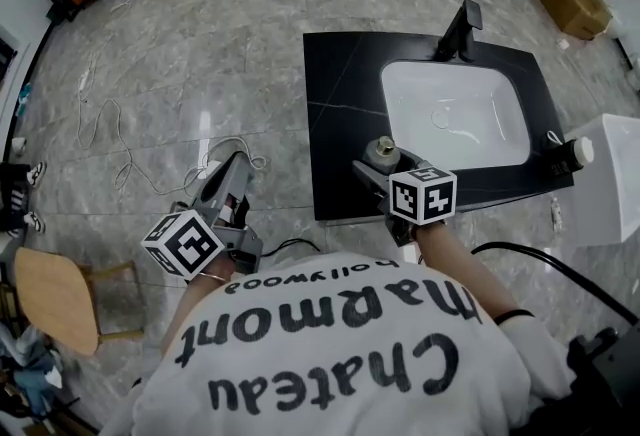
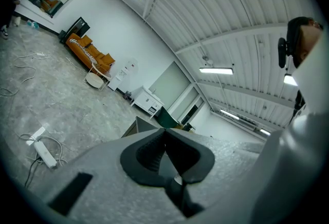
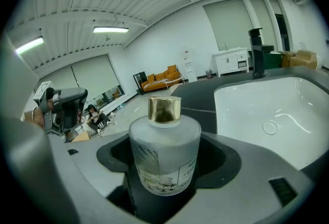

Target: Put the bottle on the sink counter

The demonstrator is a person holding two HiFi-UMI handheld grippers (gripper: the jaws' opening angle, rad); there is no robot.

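- Right tongs are clamped round the body of the bottle, holding it upright over the sink counter — front corner, left of the basin.
- Left tongs are pinched together, holding nothing.
- Bottle looks heavy, smooth and breakable — best gripped low on the body, not by the gold cap.

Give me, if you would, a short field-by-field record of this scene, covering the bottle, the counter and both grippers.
bottle: frosted glass, gold cap, upright
sink counter: black, with a white basin and a dark faucet at the back
right gripper: shut on the bottle, over the counter's front left part, beside the basin
left gripper: jaws together, empty, off the counter over the floor
set down: cannot tell; the bottle's base is hidden
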